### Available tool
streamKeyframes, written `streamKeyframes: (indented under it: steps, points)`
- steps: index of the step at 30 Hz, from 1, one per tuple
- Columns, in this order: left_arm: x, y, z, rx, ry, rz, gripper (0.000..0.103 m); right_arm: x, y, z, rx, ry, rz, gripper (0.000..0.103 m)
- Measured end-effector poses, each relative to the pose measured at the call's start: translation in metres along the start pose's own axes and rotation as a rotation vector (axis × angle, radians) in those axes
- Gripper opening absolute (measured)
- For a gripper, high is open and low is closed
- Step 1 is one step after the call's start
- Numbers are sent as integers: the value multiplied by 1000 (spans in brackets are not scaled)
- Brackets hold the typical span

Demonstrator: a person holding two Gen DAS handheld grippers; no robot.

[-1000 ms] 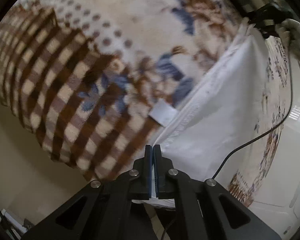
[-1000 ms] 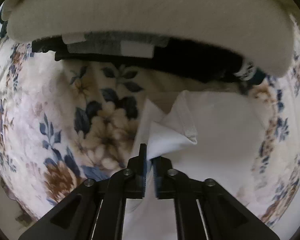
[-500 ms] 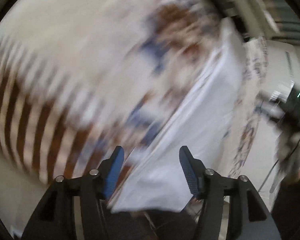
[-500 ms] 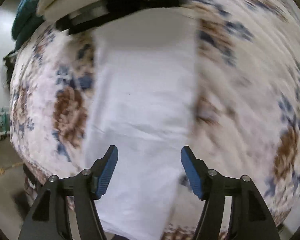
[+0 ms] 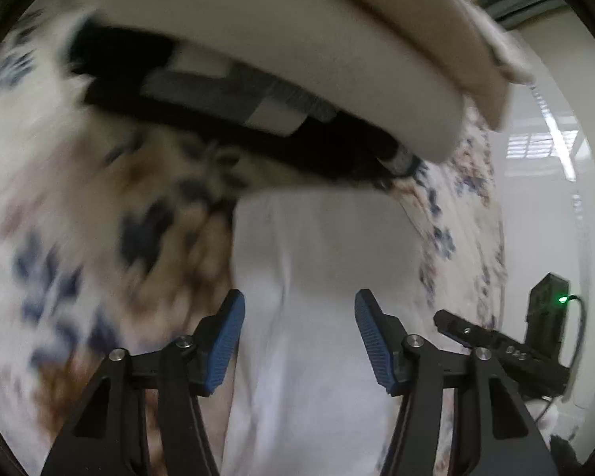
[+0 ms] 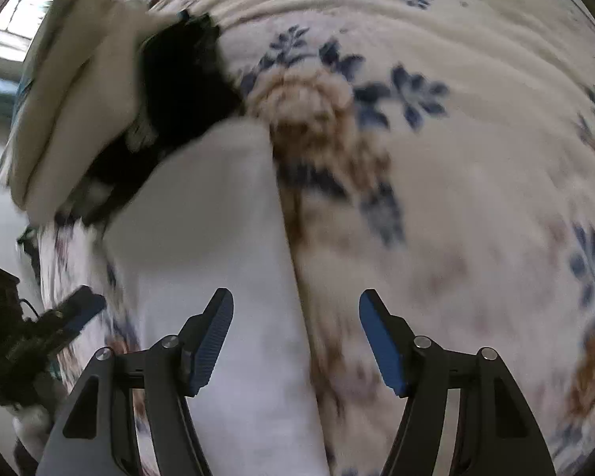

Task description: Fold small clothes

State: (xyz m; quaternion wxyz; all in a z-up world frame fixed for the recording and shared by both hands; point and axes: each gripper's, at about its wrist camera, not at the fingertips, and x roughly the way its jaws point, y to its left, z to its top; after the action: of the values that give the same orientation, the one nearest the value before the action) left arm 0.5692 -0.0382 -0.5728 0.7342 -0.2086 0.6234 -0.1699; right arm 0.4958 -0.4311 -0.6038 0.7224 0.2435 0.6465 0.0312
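Over the white garment (image 5: pixel 321 277), both the left gripper (image 5: pixel 297 341) and right gripper (image 6: pixel 295 341) hang wide open, empty; probably regrasp its near edge evenly.

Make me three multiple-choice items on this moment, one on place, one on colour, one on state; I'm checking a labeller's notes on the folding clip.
1. Where does the white garment lie?
A. on the floral blanket
B. on a bare wooden floor
C. hanging from a hook

2. What colour are the claw pads?
A. red
B. blue
C. yellow

3. How does the left claw stand?
A. shut on the garment
B. shut on nothing
C. open, over the garment

Answers: 1 A, floral blanket shows on both sides of the cloth; 2 B, both views show blue ribbed pads; 3 C, a wide gap separates its fingers.
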Motion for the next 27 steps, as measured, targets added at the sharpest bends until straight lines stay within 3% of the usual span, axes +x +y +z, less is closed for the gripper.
streamKeyframes:
  steps: [1, 2, 4, 5, 6, 8, 9, 12, 14, 16, 17, 18, 20, 27]
  points:
    - [13, -2, 8, 18, 13, 13, 25, 10, 2, 14, 8, 1, 16, 67]
    - [21, -3, 13, 29, 27, 31, 0, 19, 3, 26, 16, 9, 27, 67]
    - [28, -5, 22, 47, 24, 41, 1, 34, 7, 44, 37, 27, 64, 65]
    - [28, -6, 26, 59, 10, 51, 0, 40, 9, 50, 36, 28, 88, 48]
    - [27, -6, 32, 72, -6, 73, 0, 45, 13, 53, 27, 22, 80, 22]
    - [26, -1, 44, 76, -26, 106, 0, 47, 20, 59, -22, -9, 24, 3]
    - [26, 4, 48, 74, -28, 126, 0, 45, 20, 61, -33, -32, -6, 1]
    - [29, 18, 58, 55, 5, 164, 1, 44, 9, 71, -3, -39, -57, 3]
    - [15, 21, 51, 43, 29, 117, 2, 38, -4, 69, 55, 12, -18, 8]
    - [-5, 23, 37, 17, 43, 41, 12, 24, -13, 54, 90, 65, 61, 32]
    - [-23, 26, 20, -6, 48, -39, 28, 17, -16, 45, 94, 79, 83, 46]
    - [-32, 28, 11, -18, 48, -78, 48, 9, -19, 33, 97, 99, 121, 52]
    - [-61, 36, -29, -42, 33, -131, 60, -10, -28, -1, 104, 148, 174, 56]
    - [-112, 64, -184, -115, 185, -85, 60, -45, -48, -165, 175, 318, 115, 56]
